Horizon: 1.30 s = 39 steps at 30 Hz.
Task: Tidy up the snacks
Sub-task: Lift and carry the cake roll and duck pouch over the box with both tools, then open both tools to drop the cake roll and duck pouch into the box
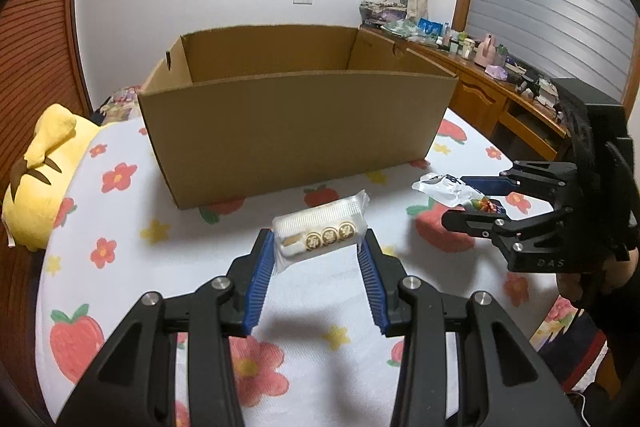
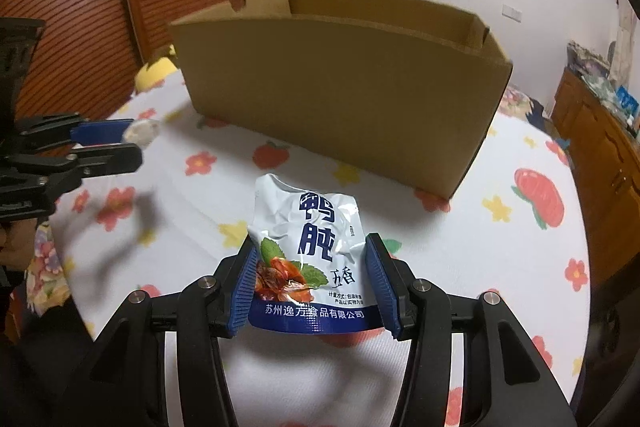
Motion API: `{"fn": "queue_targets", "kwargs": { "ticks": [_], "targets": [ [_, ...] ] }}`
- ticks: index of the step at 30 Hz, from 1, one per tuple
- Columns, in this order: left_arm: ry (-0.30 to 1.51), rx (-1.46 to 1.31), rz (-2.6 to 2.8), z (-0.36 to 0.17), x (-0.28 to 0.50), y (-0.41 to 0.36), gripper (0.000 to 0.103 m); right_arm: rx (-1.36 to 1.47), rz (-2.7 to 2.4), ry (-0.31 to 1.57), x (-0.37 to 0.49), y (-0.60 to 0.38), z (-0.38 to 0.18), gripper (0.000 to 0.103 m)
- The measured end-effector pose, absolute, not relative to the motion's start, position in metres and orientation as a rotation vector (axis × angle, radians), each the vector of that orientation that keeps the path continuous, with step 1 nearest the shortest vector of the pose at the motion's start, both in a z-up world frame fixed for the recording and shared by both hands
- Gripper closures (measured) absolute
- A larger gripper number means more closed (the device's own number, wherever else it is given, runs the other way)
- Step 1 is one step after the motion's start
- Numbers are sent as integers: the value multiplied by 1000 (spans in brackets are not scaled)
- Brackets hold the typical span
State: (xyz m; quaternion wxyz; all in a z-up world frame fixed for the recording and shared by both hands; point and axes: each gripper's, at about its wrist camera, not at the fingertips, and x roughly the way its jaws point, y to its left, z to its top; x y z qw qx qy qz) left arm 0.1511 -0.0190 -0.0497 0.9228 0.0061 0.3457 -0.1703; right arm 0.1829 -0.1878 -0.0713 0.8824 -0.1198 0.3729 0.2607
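My left gripper (image 1: pixel 318 247) is shut on a white biscuit pack (image 1: pixel 320 233) and holds it above the bed, in front of the open cardboard box (image 1: pixel 296 131). My right gripper (image 2: pixel 311 279) is shut on a white and blue snack pouch (image 2: pixel 308 255), also held above the bed before the box (image 2: pixel 340 99). In the left wrist view the right gripper (image 1: pixel 464 199) with its pouch (image 1: pixel 444 189) is to the right. In the right wrist view the left gripper (image 2: pixel 128 143) with its pack (image 2: pixel 140 131) is at the left. The box's inside floor is hidden.
The bed has a white sheet (image 1: pixel 168 267) with a flower and strawberry print. A yellow plush toy (image 1: pixel 44 179) lies at the left by the box. A wooden desk (image 1: pixel 492 83) with many small items stands to the right of the bed.
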Motion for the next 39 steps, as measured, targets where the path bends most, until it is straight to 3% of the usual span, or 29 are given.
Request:
{"fn": "queue_targets", "kwargs": {
  "ticks": [21, 39],
  "targets": [
    [585, 22, -332, 11, 169, -10, 62, -256, 593, 583, 167, -176, 13, 50],
    [607, 52, -291, 21, 253, -14, 61, -241, 613, 540, 236, -169, 36, 50]
  ]
}}
